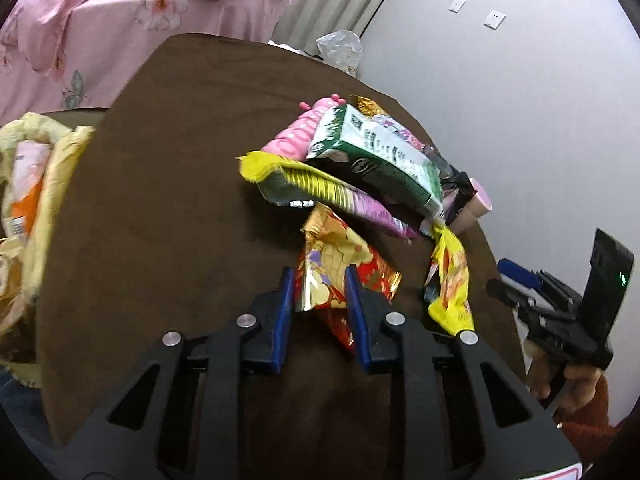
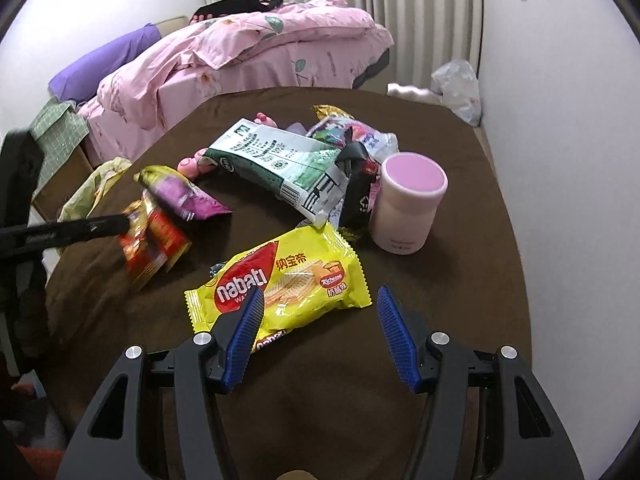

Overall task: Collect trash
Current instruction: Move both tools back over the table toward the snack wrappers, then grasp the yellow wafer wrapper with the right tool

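Bedding (image 2: pixel 248 52) in pink lies on the bed behind the brown tabletop (image 2: pixel 460 280). Beside the tabletop edge hangs a yellow bag (image 1: pixel 44 184); the left wrist view shows packaging inside it, the right wrist view only its crumpled rim. A green-and-white bag (image 2: pixel 280 164) tops the pile of wrappers. Only the right wrist view shows the whole pink cup (image 2: pixel 408 204), upright just beside the pile. The right gripper (image 2: pixel 320 336) has its jaws wide, the yellow Nabati wrapper (image 2: pixel 288 280) just before them, partly between. The left gripper (image 1: pixel 318 292) has its jaws narrow, pressing the red-and-gold wrapper (image 1: pixel 336 264) between the pads.
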The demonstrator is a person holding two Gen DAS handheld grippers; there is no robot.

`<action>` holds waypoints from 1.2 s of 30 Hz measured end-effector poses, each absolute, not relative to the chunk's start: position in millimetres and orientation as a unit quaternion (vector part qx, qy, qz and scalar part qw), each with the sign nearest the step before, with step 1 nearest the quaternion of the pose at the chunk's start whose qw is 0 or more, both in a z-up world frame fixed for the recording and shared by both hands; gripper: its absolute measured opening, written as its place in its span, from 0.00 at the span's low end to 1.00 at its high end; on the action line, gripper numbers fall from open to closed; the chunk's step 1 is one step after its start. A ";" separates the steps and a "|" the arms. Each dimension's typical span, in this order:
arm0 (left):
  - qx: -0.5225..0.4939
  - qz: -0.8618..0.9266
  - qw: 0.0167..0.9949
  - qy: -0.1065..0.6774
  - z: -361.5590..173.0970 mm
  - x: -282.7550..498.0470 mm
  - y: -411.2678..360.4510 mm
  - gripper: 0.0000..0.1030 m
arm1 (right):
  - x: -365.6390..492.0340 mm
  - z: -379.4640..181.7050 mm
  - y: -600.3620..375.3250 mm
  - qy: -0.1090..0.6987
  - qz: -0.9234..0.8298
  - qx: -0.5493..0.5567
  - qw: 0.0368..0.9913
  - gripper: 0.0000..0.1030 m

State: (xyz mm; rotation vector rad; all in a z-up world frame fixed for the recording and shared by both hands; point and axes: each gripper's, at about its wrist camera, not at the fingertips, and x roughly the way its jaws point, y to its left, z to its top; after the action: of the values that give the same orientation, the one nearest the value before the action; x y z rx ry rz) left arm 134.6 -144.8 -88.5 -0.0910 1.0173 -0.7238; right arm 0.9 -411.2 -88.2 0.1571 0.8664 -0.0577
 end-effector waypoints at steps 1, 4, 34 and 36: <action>-0.041 -0.335 0.812 0.477 -87.6 131.9 -138.9 0.24 | 1.5 -89.5 -412.6 0.423 -0.026 0.085 0.902 0.54; -0.051 -0.329 0.810 0.483 -86.1 125.1 -120.3 0.24 | 2.6 -95.2 -414.8 0.434 -0.020 0.112 0.894 0.54; -0.063 -0.317 0.820 0.473 -82.8 117.5 -99.6 0.38 | 38.0 -111.0 -435.9 0.407 0.022 0.192 0.893 0.42; -0.060 -0.319 0.821 0.469 -81.3 116.6 -101.6 0.38 | 44.4 -114.2 -442.7 0.397 0.023 0.206 0.894 0.42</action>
State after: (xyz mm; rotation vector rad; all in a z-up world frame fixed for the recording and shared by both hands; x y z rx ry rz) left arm 116.6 -101.6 -81.3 -0.1287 0.9989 -0.6791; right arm 44.4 -442.7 -114.2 0.4267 0.8241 0.0471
